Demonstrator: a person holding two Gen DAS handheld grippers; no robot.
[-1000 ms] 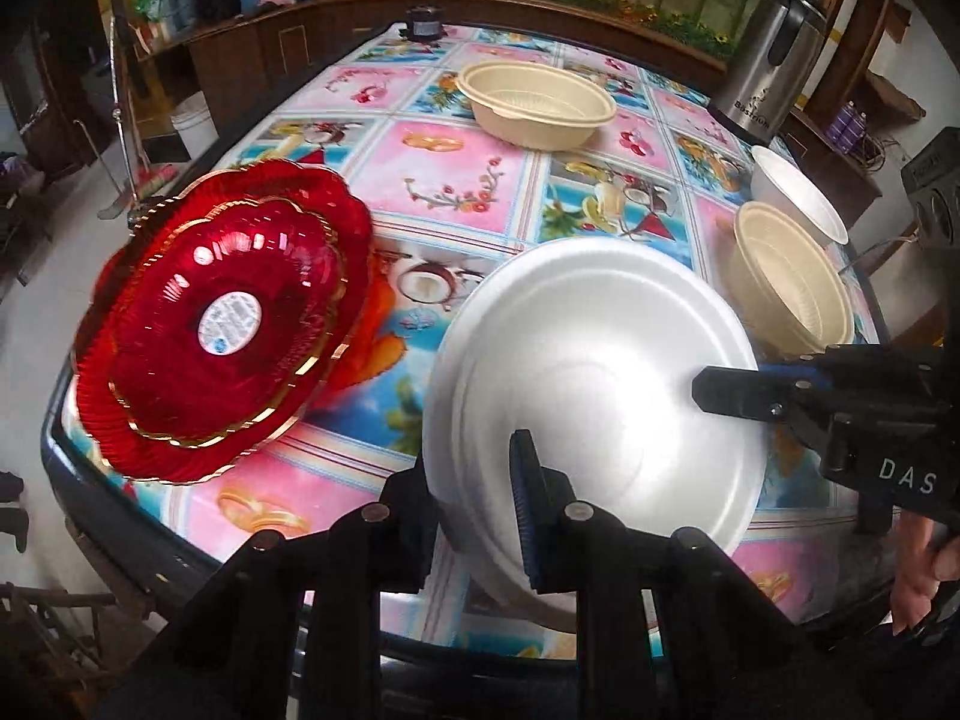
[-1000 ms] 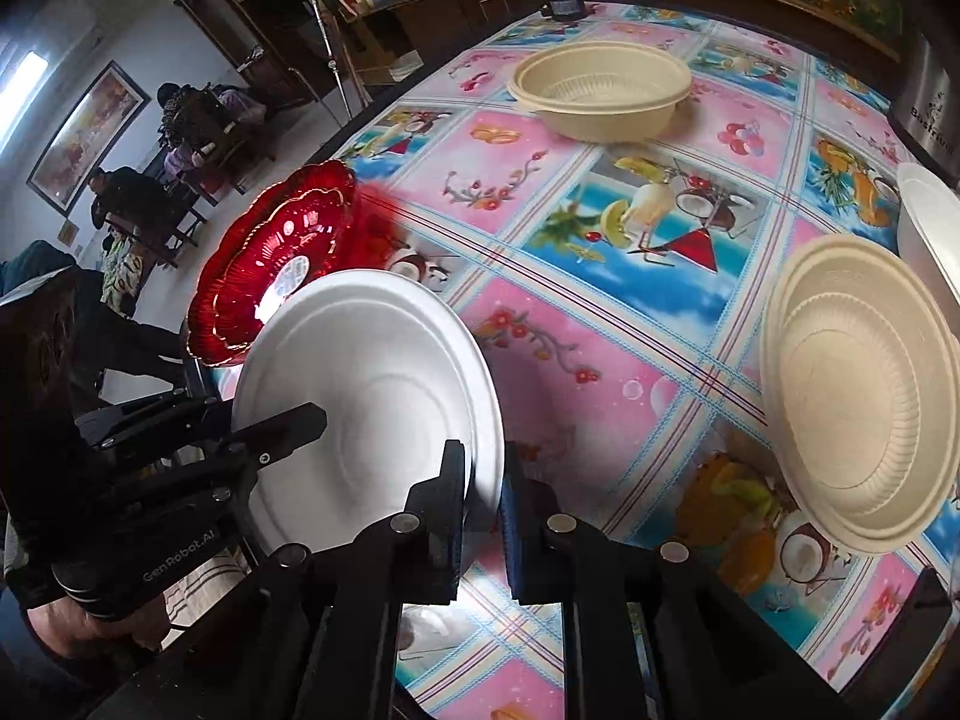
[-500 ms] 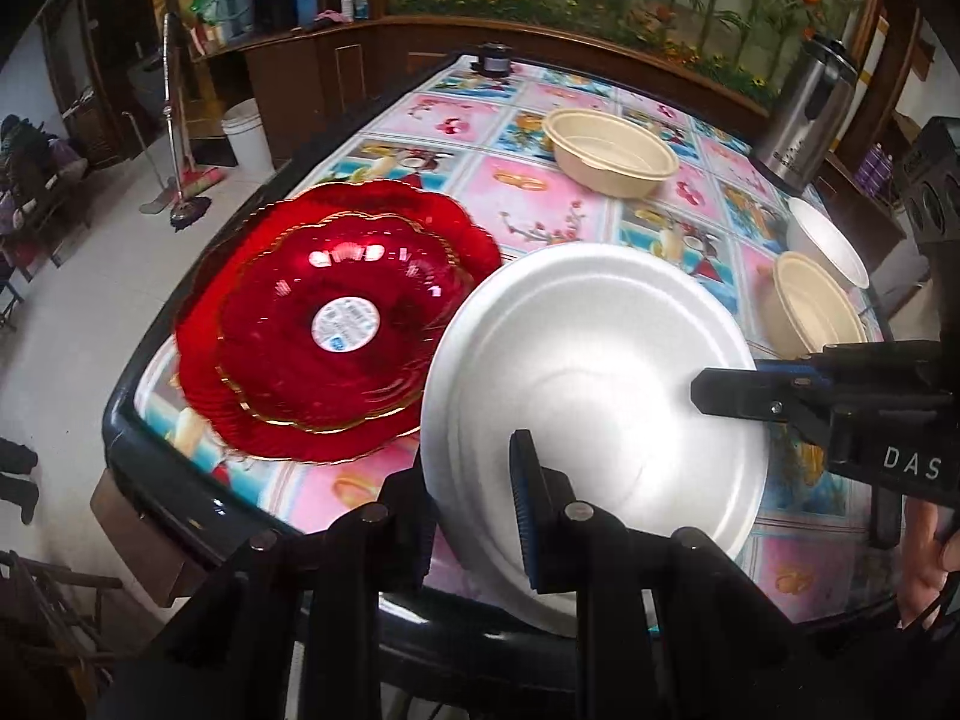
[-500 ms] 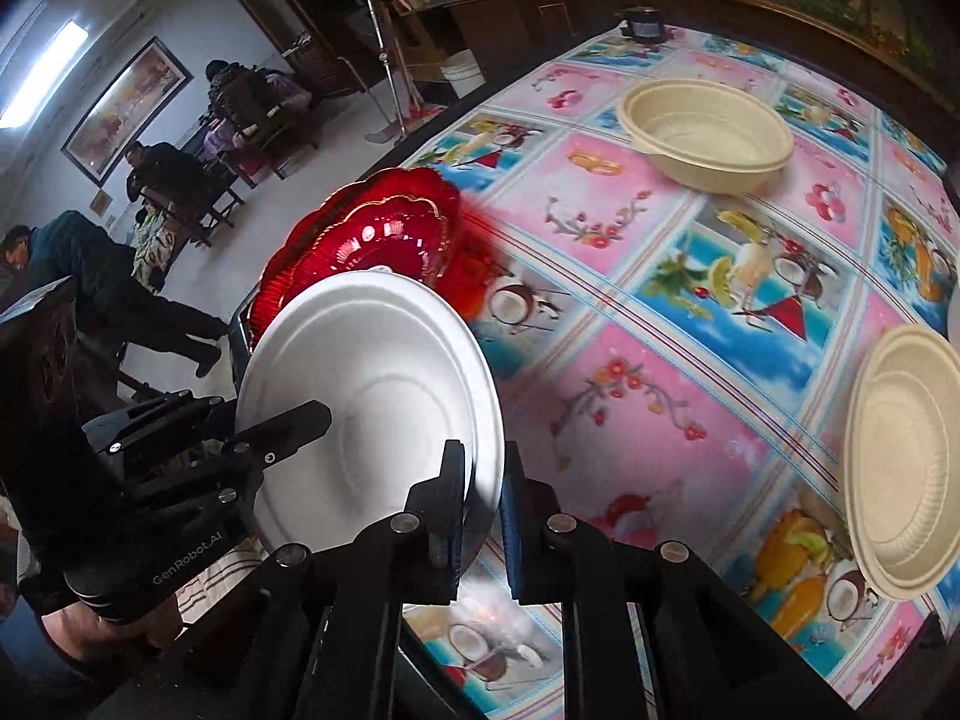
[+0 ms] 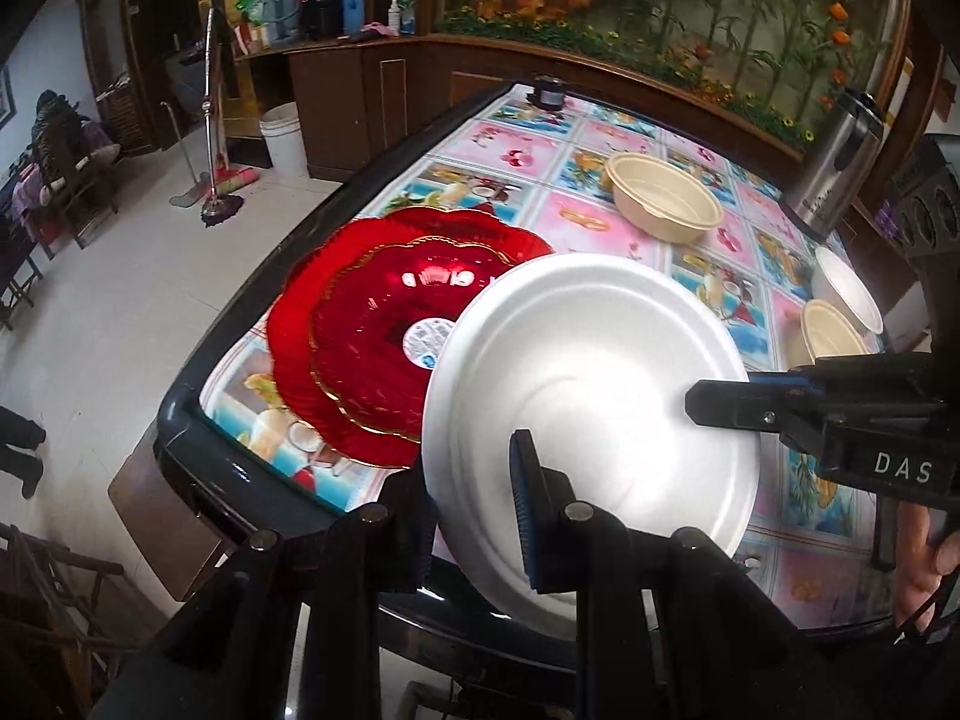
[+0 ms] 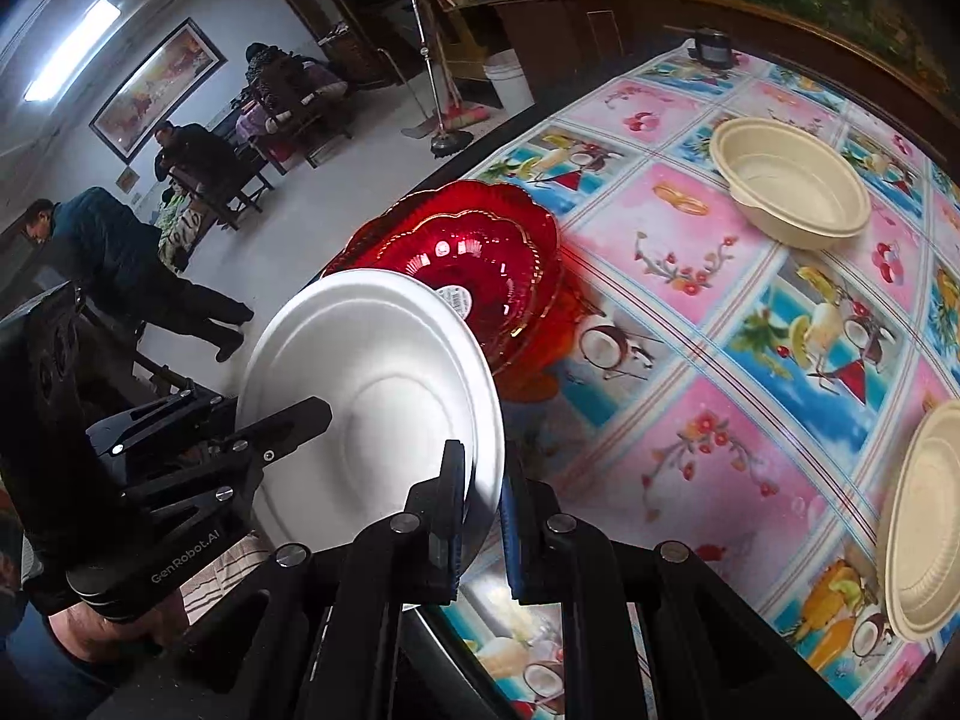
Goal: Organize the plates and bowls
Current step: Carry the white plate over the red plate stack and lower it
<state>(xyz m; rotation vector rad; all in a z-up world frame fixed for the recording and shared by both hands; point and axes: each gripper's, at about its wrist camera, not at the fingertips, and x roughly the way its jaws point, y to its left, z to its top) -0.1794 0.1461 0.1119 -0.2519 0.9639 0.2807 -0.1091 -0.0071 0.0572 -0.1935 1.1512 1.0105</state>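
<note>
Left wrist: white foam plate [image 5: 594, 384] pinched at its near rim by left gripper [image 5: 474, 504], raised beside red plates [image 5: 384, 330]; right wrist: opposite rim clamped by right gripper [image 6: 483, 498], risking flexing or slipping if pulled unevenly.

Table [image 5: 180, 450] carries red plates [image 5: 372, 330] (stacked), beige bowls [image 5: 663, 198].

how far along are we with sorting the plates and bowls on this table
Done: two red scalloped glass plates sit stacked. In hand: both the left gripper and right gripper clamp the white foam plate. Left: three beige plastic bowls stay scattered.
</note>
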